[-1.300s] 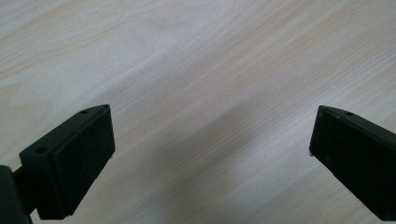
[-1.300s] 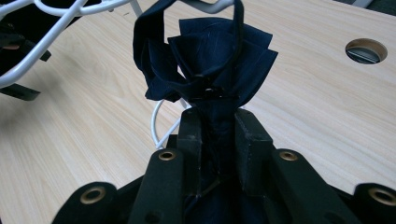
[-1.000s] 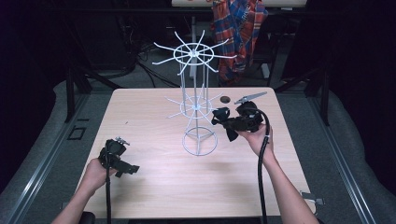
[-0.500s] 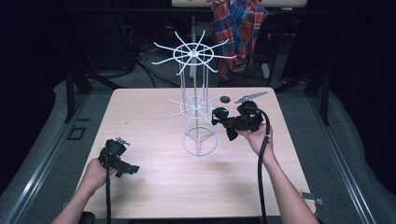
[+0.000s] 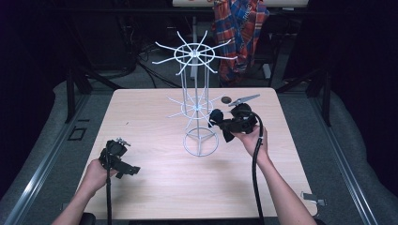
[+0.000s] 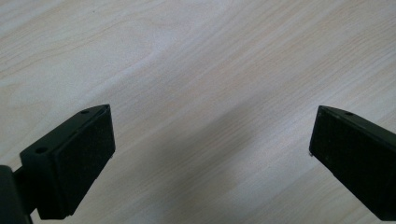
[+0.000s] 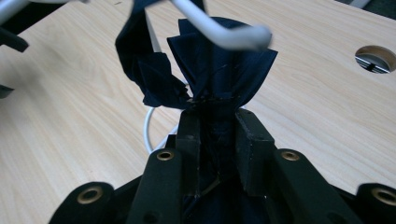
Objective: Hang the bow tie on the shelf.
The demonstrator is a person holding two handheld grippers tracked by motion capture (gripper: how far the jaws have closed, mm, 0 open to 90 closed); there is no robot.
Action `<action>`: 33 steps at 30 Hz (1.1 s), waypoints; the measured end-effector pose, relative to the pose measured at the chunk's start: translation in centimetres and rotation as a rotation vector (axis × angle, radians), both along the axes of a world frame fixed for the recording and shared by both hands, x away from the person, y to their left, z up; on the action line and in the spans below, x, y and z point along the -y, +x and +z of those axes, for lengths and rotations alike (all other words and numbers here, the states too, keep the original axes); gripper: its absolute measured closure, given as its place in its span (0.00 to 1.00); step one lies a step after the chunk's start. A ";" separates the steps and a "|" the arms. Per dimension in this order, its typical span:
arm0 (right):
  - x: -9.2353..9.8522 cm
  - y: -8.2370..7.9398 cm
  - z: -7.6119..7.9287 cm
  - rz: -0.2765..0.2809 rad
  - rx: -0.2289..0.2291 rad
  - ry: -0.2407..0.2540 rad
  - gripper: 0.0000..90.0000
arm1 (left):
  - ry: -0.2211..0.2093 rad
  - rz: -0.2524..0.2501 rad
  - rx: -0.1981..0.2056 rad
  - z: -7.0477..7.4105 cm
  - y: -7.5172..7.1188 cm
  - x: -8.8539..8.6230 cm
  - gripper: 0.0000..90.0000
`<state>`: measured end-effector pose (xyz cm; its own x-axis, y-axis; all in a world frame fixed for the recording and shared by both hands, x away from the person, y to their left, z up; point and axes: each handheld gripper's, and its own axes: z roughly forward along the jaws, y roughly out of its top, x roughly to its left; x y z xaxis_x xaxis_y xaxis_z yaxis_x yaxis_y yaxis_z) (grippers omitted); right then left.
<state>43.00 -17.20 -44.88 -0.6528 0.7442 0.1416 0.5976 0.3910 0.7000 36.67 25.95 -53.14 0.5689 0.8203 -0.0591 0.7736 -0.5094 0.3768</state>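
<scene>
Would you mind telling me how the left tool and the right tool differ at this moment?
The left tool has its jaws wide apart with nothing between them; the right tool is shut on a dark blue cloth. The left tool sits low over bare table near the front left; the right tool is beside the white wire rack, under one hook. Both are black and hand-held.

Barely a flicker of change here: the right hand-held gripper point(image 5: 224, 125), clamped on the dark blue cloth point(image 7: 210, 70), has edged only a touch against the lower arms of the white wire rack point(image 5: 197, 110) at the middle of the high view.
</scene>
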 end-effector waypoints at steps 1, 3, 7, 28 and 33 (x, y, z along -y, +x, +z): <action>0.0 0.1 -0.2 -0.004 -0.001 0.002 0.81 | -0.001 0.000 0.000 0.0 0.0 0.0 0.00; 0.0 0.1 -0.4 -0.007 0.003 -0.002 0.81 | 0.000 0.000 -0.001 0.0 0.0 0.0 0.00; -0.1 0.3 -0.9 -0.026 -0.006 0.007 0.80 | 0.006 -0.001 0.001 0.0 0.0 0.0 0.00; -0.7 0.1 -1.1 -0.006 0.016 0.003 0.75 | 0.004 -0.006 -0.003 0.0 0.0 0.1 0.00; -0.8 -0.1 -1.0 -0.007 0.027 0.006 0.73 | 0.004 -0.007 -0.002 0.0 -0.1 0.1 0.00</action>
